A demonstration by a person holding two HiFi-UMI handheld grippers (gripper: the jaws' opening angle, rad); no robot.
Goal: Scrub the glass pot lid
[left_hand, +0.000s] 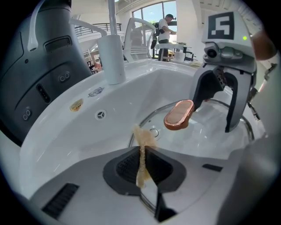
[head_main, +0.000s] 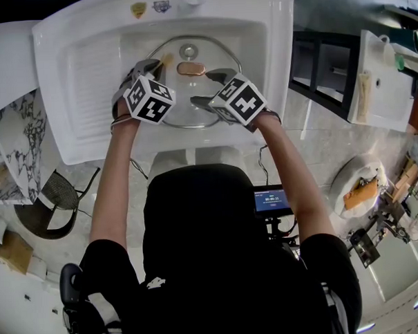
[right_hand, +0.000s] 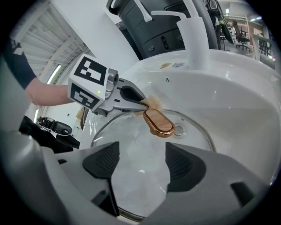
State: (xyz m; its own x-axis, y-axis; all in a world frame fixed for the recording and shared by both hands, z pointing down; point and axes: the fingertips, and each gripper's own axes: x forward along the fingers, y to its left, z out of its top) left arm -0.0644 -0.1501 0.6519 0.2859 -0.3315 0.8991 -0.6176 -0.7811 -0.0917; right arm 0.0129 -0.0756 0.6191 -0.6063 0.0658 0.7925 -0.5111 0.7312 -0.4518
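A glass pot lid (head_main: pixel 185 105) with a copper handle (head_main: pixel 190 68) lies flat in the basin of a white sink (head_main: pixel 80 71). My left gripper (head_main: pixel 151 66) is shut on a thin tan scrub cloth (left_hand: pixel 141 151), whose tip rests at the lid's rim just left of the handle (left_hand: pixel 179 114). My right gripper (head_main: pixel 204 88) stands open over the lid's near right part; the glass (right_hand: pixel 140 145) shows between its jaws, which hold nothing. In the right gripper view the left gripper (right_hand: pixel 118 99) presses the cloth (right_hand: pixel 153 103) beside the handle (right_hand: pixel 159 122). The left gripper view shows the right gripper (left_hand: pixel 219 99) open.
A white faucet (left_hand: pixel 113 57) rises at the sink's back edge, with an overflow hole (left_hand: pixel 101 114) below it. The basin walls enclose the lid closely. A wire chair (head_main: pixel 52 211) stands left of the sink, a white table (head_main: pixel 389 86) to the right.
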